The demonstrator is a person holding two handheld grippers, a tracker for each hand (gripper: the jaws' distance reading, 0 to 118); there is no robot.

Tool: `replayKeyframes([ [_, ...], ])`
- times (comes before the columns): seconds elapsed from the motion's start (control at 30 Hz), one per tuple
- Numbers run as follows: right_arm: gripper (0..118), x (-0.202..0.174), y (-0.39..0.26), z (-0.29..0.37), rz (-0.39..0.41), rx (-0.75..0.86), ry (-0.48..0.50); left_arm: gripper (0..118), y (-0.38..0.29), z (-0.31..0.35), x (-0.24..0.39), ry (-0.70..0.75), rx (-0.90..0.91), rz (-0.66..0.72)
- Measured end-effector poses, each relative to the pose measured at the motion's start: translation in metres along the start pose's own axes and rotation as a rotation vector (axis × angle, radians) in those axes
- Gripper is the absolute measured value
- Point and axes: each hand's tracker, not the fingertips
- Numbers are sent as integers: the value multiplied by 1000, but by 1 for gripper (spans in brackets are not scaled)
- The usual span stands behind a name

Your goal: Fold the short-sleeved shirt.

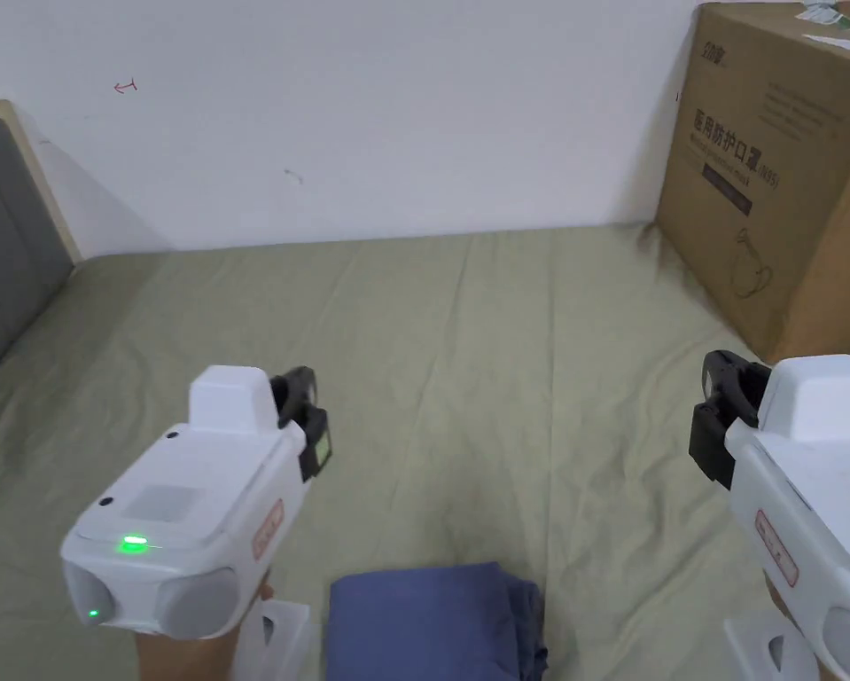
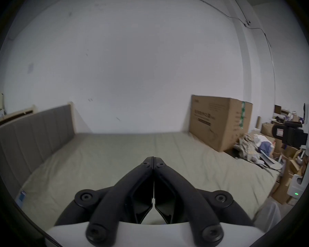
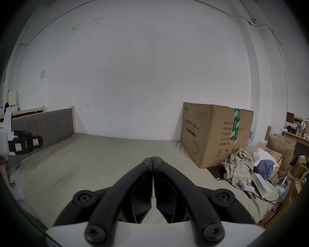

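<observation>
- Blue shirt (image 1: 432, 621) is lying folded into a compact block on the bed (image 1: 467, 372), at the near edge of the head view, between the two claws and below them in the picture; its right side is bunching a little.
- Left claw (image 2: 153, 159) is hanging over the olive sheet with nothing in it — jaws are meeting tip to tip in the left gripper view. In the head view it is sitting left of the shirt, a green light glowing on its white body.
- Right claw (image 3: 152, 159) is also pressing jaw against jaw, empty, in the right gripper view; in the head view it is sitting well right of the shirt.
- Cardboard box (image 1: 777, 168) is standing on the bed's far right corner, against the white wall (image 1: 370, 115).
- Grey headboard (image 1: 6, 248) is running along the bed's left side.
- Loose clothes (image 3: 239, 167) are piling up beyond the box — off the right of the bed.
</observation>
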Motion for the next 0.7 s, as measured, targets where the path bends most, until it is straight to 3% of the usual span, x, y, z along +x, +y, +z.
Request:
replayKeyframes([
  [0.23, 0, -15, 9, -1, 9, 40, 15, 1, 11, 22, -38, 103, 57, -16],
  [0.7, 0, -34, 0, -10, 3, 26, 51, 1, -5, 30, -63, 141, 39, 11],
])
